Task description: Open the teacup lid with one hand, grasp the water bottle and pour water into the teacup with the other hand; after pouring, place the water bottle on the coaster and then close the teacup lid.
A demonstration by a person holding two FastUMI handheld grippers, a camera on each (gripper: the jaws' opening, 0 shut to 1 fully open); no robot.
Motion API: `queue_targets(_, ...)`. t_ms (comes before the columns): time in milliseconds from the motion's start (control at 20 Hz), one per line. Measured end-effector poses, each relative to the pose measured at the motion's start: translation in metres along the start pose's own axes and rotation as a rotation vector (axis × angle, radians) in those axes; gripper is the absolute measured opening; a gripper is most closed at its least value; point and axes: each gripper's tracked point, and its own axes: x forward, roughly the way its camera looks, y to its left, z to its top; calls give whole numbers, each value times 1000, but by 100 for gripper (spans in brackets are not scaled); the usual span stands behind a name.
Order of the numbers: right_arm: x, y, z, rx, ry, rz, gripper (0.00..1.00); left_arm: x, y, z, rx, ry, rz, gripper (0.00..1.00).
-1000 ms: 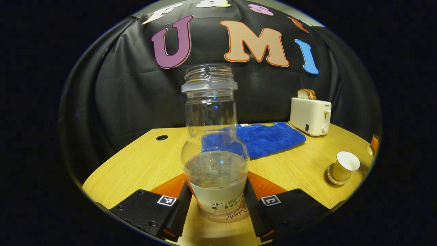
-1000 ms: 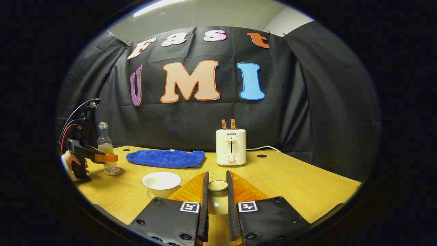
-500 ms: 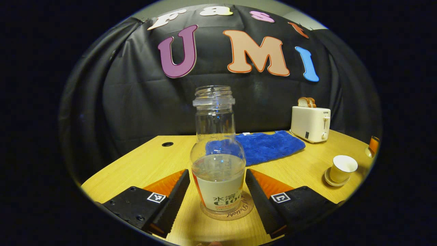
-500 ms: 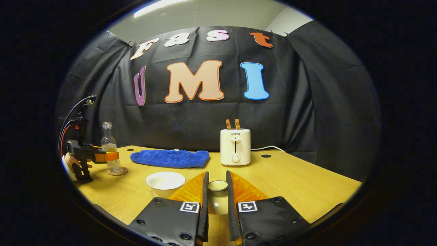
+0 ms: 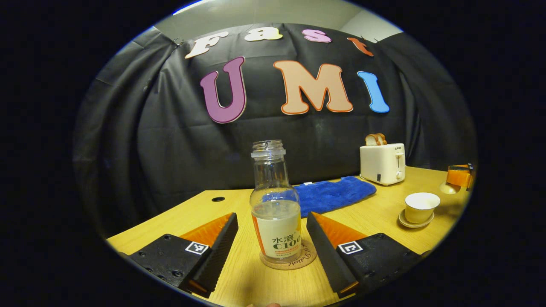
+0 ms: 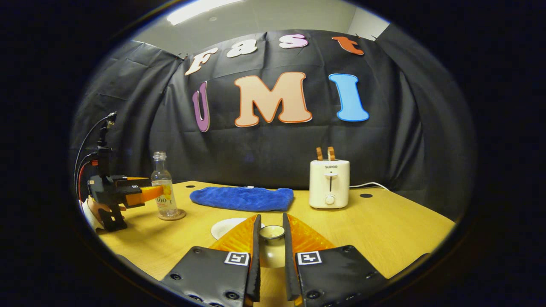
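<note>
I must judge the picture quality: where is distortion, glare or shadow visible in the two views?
Left gripper view: the table edge bows from fisheye distortion, and the bottle stays sharp with small glints on its glass. Right gripper view: a bright ceiling light glares at the top, and the left gripper casts a soft shadow on the table.

In the right gripper view, the right gripper (image 6: 271, 249) covers most of the teacup (image 6: 226, 227) behind it, and the teacup lid (image 6: 271, 232) shows just its knob between the fingers. The toaster (image 6: 329, 184) hides its cord's near end.
</note>
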Motion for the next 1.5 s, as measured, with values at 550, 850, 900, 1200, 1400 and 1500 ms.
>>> queue_targets(550,50,47,-11,5,52,81,26,-13,19,0,-96,-12,49,94)
queue_targets(850,59,51,-20,-1,112,84,27,-14,23,-1,-92,-4,78,94)
queue_targets(900,61,50,-19,1,114,81,27,-14,26,-2,-93,-2,92,94)
queue_targets(1200,65,48,-23,16,139,82,28,-20,31,-3,-94,4,128,95)
queue_targets(1400,63,49,-22,26,142,90,35,-19,29,-2,-92,2,122,94)
queue_targets(1500,62,50,-22,21,139,88,37,-20,30,-1,-92,2,121,94)
